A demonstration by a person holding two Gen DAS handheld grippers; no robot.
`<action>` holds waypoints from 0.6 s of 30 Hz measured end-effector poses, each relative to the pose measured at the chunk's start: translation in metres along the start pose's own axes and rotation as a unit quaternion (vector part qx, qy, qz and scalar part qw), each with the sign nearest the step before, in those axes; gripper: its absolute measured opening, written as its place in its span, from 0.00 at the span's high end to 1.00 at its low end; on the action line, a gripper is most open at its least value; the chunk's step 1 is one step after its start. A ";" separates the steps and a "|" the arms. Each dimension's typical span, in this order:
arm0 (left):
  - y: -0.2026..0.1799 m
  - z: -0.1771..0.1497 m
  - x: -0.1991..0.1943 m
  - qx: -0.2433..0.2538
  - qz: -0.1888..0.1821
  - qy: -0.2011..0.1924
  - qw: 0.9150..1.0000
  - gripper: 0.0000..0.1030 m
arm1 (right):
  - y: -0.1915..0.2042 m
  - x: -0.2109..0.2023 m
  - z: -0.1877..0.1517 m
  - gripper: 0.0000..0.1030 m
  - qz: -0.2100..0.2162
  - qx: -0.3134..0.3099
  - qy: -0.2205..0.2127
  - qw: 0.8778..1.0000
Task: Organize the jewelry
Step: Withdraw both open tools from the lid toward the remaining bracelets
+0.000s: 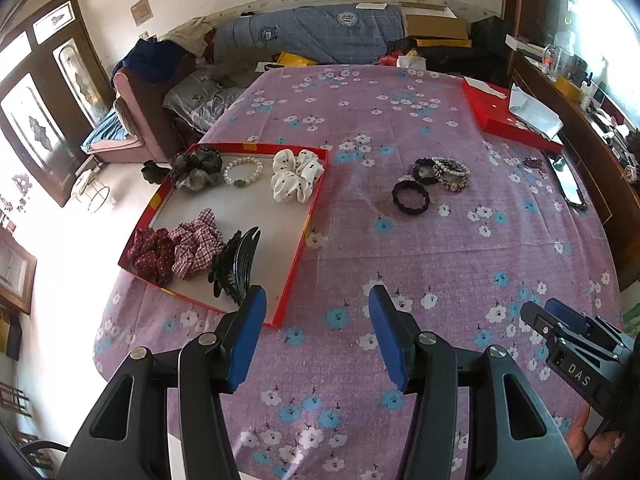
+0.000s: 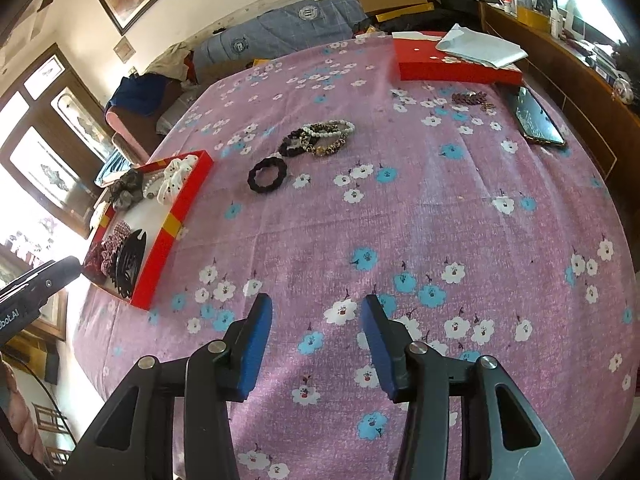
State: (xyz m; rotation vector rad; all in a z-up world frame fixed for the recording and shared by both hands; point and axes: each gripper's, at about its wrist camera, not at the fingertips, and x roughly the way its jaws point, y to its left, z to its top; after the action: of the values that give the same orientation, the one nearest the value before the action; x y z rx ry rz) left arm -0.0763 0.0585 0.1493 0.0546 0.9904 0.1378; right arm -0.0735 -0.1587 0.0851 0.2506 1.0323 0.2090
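A red tray point(image 1: 316, 200) at the table's left edge holds a dark scrunchie point(image 1: 196, 170), a pearl bracelet point(image 1: 243, 172), a white scrunchie point(image 1: 296, 176), a red dotted scrunchie point(image 1: 152, 254), a plaid scrunchie point(image 1: 196, 248) and a black hair claw point(image 1: 236, 268). Loose on the purple floral cloth lie a black hair tie point(image 2: 267, 175) and a pile of beaded bracelets point(image 2: 320, 138). My left gripper point(image 1: 317, 296) hovers open beside the tray's near right corner, nothing between its pads. My right gripper point(image 2: 317, 304) stands open over bare cloth, well short of the hair tie.
A red box lid point(image 2: 456, 72) with folded paper on it sits at the far right. Near it lie a purple beaded piece point(image 2: 472, 100) and a dark phone point(image 2: 538, 120). A sofa piled with bedding stands behind the table, a wooden cabinet along the right.
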 end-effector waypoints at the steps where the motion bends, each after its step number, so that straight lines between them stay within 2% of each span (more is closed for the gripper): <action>1: 0.001 -0.002 0.001 0.000 0.002 0.002 1.000 0.49 | -0.001 0.001 0.000 0.51 -0.001 -0.001 0.002 1.000; 11: 0.010 -0.002 0.015 -0.002 0.008 0.020 1.000 0.49 | -0.006 0.026 -0.001 0.51 0.003 0.021 0.031 0.999; 18: 0.012 0.020 0.028 -0.005 -0.007 0.026 1.000 0.49 | -0.001 0.037 0.017 0.51 0.004 0.027 0.031 0.999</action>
State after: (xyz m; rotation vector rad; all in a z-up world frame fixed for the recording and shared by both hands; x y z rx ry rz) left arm -0.0458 0.0749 0.1381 0.0356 1.0409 0.1316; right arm -0.0405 -0.1507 0.0622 0.2984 1.1005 0.1975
